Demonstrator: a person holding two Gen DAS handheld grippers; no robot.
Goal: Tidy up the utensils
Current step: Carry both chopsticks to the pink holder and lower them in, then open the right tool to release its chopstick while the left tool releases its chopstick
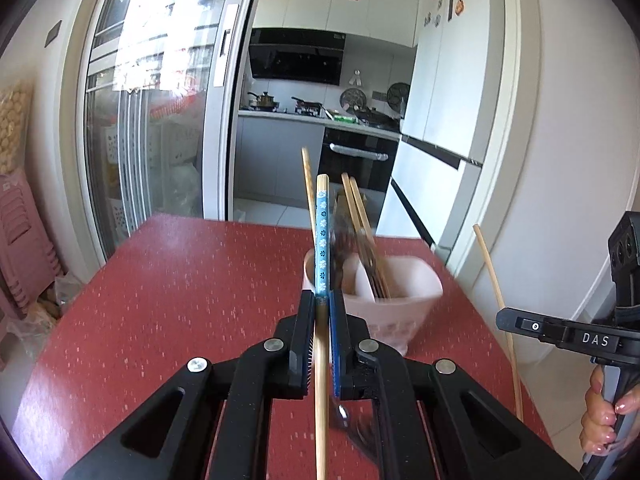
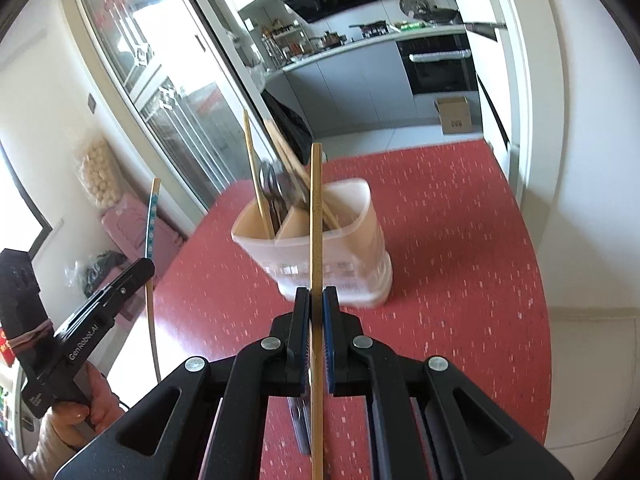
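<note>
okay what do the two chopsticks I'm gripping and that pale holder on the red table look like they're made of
Blue-banded chopstick in the left gripper: likely bamboo, tan matte shaft, with a printed blue floral wrap. Plain chopstick in the right gripper: bamboo or light wood, bare and unpainted. Utensil holder: probably plastic, with smooth, pale, slightly translucent walls and a moulded divider.

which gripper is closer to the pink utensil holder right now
Left, though only slightly by the look of it. The left gripper, clamped on the blue-patterned chopstick, sits right at the utensil holder rim. The right gripper, clamping a plain chopstick, hangs just short of its base.
</note>
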